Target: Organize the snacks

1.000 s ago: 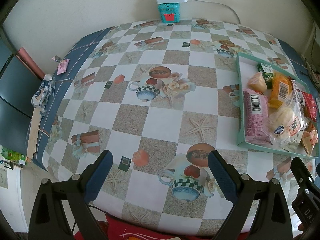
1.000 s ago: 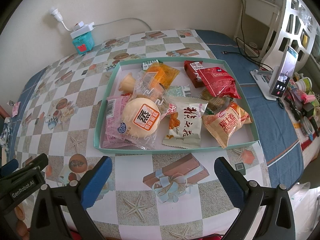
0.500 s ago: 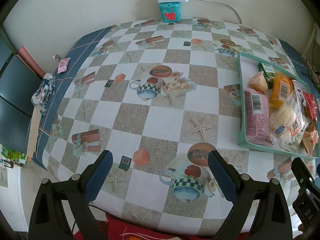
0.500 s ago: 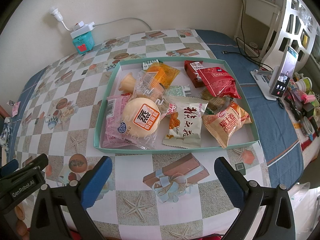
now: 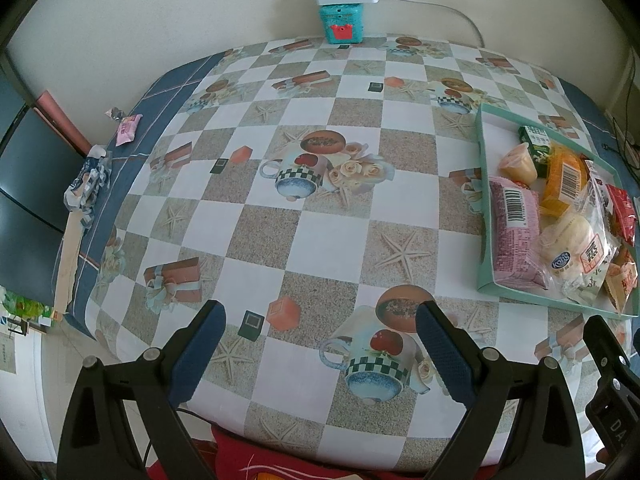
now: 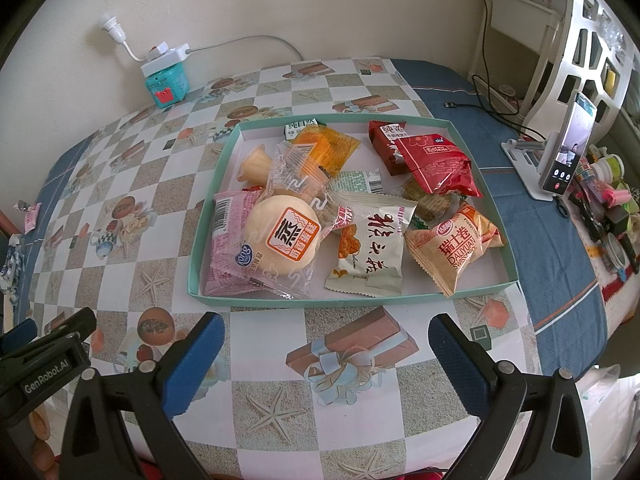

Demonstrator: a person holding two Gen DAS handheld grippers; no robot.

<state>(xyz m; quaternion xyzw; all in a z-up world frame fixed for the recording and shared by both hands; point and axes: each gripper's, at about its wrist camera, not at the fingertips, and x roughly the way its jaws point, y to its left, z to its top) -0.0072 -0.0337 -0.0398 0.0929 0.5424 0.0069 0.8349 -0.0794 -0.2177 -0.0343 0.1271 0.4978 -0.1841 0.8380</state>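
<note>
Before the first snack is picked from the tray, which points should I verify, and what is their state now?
1. Right gripper open, holding nothing: ok.
2. Left gripper open, holding nothing: ok.
3. Teal tray lies flat on the table, straight ahead of the right gripper: ok.
4. Steamed bun packet lies on top, near the front edge, uncovered: ok.
5. Table area left of the tray is free for sorting: ok.
6. Which place each snack should go: cannot tell.

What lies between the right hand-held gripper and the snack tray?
Only bare tablecloth, printed with a gift box, lies between the right hand-held gripper and the snack tray; the right wrist view shows it.
</note>
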